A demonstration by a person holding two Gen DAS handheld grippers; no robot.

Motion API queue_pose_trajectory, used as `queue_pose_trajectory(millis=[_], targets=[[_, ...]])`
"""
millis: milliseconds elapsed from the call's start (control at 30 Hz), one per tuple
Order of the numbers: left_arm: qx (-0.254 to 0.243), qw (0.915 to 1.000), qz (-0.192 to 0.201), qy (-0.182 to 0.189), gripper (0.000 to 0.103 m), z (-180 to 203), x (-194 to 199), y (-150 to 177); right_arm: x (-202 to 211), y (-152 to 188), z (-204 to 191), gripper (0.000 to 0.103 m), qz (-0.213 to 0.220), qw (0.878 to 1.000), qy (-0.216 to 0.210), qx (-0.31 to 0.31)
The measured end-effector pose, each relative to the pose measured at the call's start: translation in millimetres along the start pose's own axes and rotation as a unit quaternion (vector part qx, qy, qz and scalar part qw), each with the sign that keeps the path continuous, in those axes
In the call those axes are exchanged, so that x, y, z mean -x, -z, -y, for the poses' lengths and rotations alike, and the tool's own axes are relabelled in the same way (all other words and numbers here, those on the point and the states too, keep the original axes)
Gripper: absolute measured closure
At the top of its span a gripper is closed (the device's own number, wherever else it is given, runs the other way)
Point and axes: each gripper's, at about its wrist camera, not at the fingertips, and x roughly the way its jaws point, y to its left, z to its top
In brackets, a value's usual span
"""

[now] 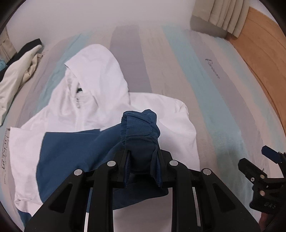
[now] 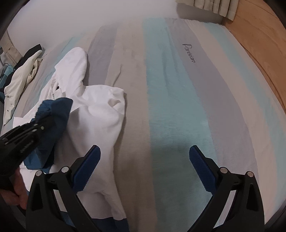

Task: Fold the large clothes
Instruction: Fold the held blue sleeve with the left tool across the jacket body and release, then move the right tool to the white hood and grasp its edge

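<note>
Two grippers: left gripper fingers pinch the blue cuff; right gripper fingers spread wide, empty.

Left wrist view: looks steeply down along own fingers, close over white-and-blue garment on striped bed. Right wrist view: same tilt, further right, over bare bedding. Both share garment, bed, curtain.

Soft matt cloth hoodie lies on a matt woven striped bedcover; smooth wooden floor alongside.
</note>
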Motion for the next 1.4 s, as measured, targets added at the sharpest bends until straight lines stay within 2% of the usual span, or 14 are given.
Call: queue_pose_trajectory(millis=[200, 300, 367, 433, 567, 633, 767, 867, 967, 1033, 1233, 1400], targets=[[-0.011, 0.9998, -0.017, -0.003, 0.081, 16, -23, 5, -13, 4, 14, 0.008, -0.012, 1.0, -0.001, -0.006], [-0.01, 0.9997, -0.023, -0.002, 0.077, 21, -32, 8, -19, 7, 22, 0.008, -0.019, 1.0, 0.0, -0.014], [-0.008, 0.9995, -0.029, 0.005, 0.07, 23, -38, 11, -22, 9, 29, 0.008, -0.024, 0.999, -0.003, -0.024], [-0.004, 0.9994, -0.032, 0.016, 0.066, 25, -40, 13, -25, 11, 35, 0.008, -0.028, 0.999, -0.001, -0.03], [0.0, 0.9988, -0.029, 0.038, 0.04, 34, -40, 16, -25, 15, 45, 0.007, -0.027, 0.999, 0.005, -0.039], [0.01, 0.9977, -0.033, 0.058, 0.03, 37, -42, 18, -24, 18, 52, 0.007, -0.027, 0.999, 0.009, -0.044], [0.029, 0.9928, -0.052, 0.104, 0.026, 46, -47, 22, -19, 25, 67, 0.007, -0.029, 0.998, 0.017, -0.054], [0.021, 0.9923, -0.042, 0.115, 0.019, 52, -39, 24, -14, 28, 74, 0.007, -0.028, 0.998, 0.02, -0.055], [0.011, 0.9944, -0.035, 0.099, 0.009, 55, -29, 25, -7, 30, 76, 0.007, -0.022, 0.998, 0.019, -0.05], [0.005, 0.9961, -0.032, 0.081, 0.006, 54, -23, 24, -1, 29, 75, 0.007, -0.017, 0.999, 0.016, -0.045], [0.009, 0.9988, -0.028, 0.039, 0.006, 29, -2, 19, 14, 13, 50, 0.007, 0.0, 1.0, -0.017, -0.026], [0.018, 0.9995, -0.019, 0.015, 0.006, -25, 20, 18, 30, -10, -4, 0.007, 0.028, 0.998, -0.047, 0.033]])
